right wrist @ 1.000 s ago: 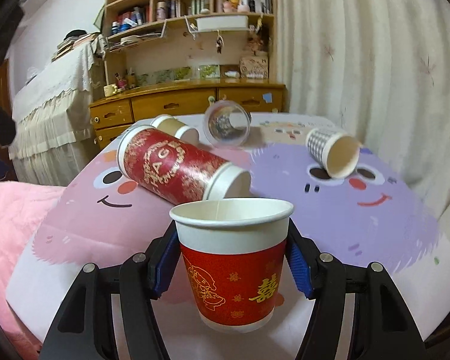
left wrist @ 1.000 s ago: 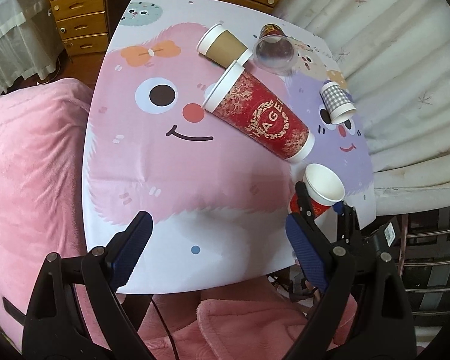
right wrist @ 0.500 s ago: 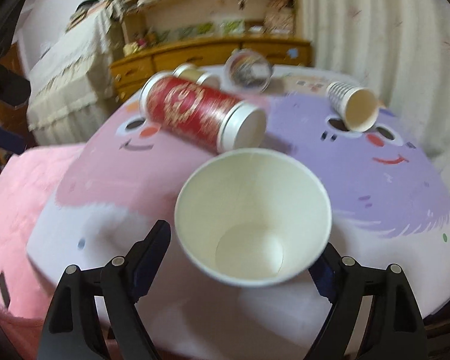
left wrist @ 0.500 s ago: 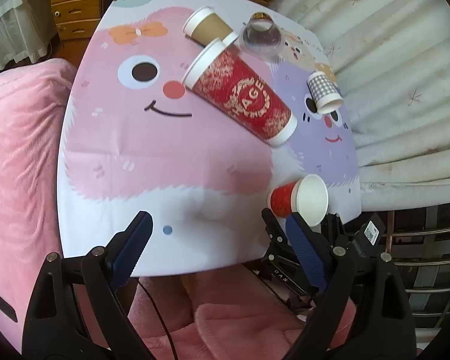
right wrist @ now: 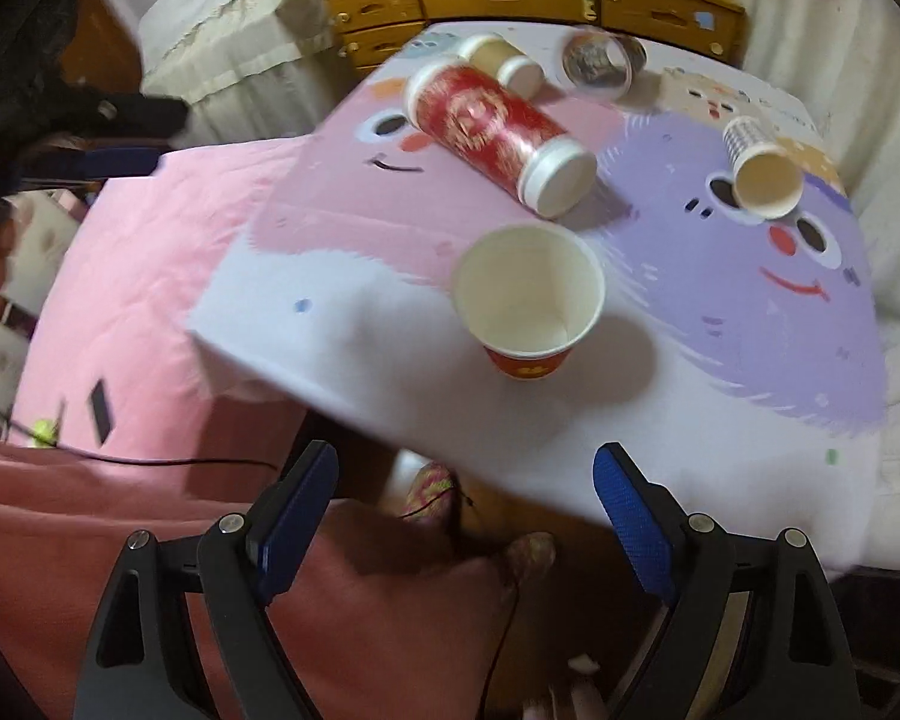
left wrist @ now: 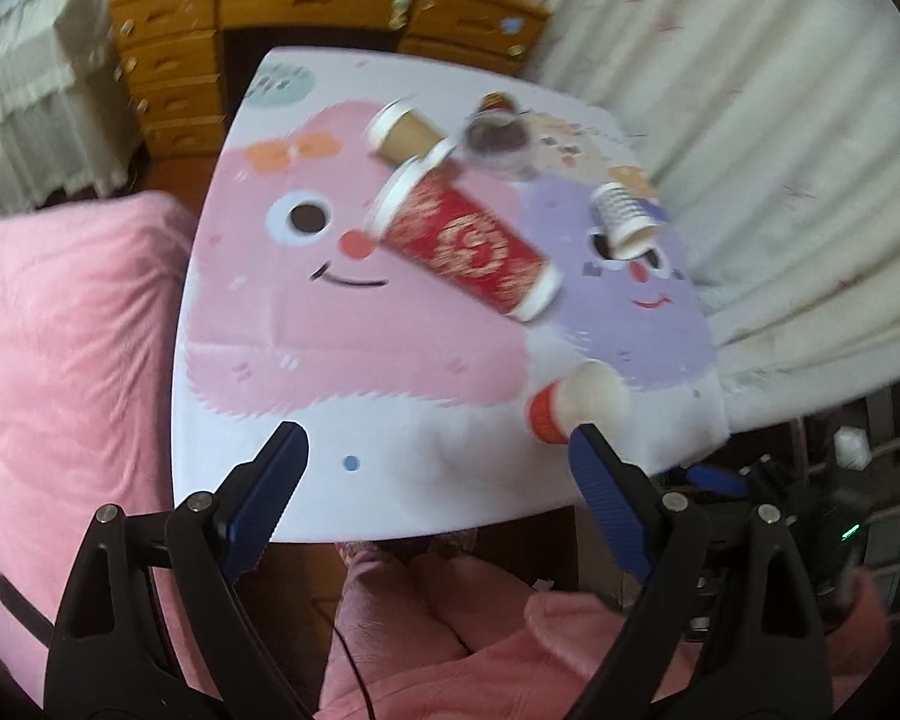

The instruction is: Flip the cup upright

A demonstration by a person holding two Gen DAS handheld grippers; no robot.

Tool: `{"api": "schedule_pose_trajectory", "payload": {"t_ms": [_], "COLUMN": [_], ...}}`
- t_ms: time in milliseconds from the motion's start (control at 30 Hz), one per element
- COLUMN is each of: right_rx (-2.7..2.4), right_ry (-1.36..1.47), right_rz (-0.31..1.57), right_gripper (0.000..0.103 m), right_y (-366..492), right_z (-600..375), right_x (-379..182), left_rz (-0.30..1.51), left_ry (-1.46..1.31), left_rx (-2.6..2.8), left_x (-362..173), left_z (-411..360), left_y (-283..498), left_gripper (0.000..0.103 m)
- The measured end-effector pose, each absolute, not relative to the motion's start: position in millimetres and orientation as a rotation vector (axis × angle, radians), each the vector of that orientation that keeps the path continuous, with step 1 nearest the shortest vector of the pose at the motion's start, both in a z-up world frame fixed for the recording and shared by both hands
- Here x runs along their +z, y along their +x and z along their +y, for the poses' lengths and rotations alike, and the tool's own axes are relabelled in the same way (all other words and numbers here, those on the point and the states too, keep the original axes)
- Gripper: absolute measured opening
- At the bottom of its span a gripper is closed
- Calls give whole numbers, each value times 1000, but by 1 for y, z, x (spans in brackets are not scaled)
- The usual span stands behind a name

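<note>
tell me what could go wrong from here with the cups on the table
The small red cup stands upright, near the table's front edge; a bump, or a tug on the cloth, could tip it off.

The tall red tube lies on its side just behind it and might roll into it.

The checked cup, brown cup and clear cup lie close together on their sides, so reaching in with the open right gripper could knock a neighbour.

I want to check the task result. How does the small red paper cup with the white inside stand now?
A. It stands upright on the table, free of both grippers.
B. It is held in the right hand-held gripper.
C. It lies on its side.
A: the small red paper cup stands mouth up on the table, and the right hand-held gripper is open and apart from it.
</note>
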State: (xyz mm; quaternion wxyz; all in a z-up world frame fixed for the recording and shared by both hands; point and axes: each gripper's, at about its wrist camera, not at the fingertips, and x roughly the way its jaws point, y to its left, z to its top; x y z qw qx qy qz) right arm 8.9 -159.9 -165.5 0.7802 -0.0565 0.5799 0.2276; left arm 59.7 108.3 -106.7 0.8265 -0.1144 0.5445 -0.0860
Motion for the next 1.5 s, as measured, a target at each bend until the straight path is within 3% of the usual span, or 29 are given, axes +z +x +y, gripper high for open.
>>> {"api": "schedule_pose_trajectory", "payload": {"t_ms": [167,333,567,1333,1500], "right_rx": [411,180,56,91,103], "right_ry": [14,114,155,67,72], "right_rz": [1213,1164,1130,1045,1052], "right_gripper": [99,102,102,103,103], "right_y": [6,7,-10,-27,-22], "right_z": [-187,-211,-237,-229,-227], "right_x": [-86,-46,-51,-43,-45], "left_rz": [1073,1015,998,938,942], "left_ry": [-251,-312,-124,-82,-82], "left_rx": [-174,-91,-12,92,96], "left_x": [-67,-48,-60,-53,-54], "left_z": [75,50,3,-7,-2], "left_y": [45,32,0,-13,-9], "left_gripper": [88,88,88,89,98]}}
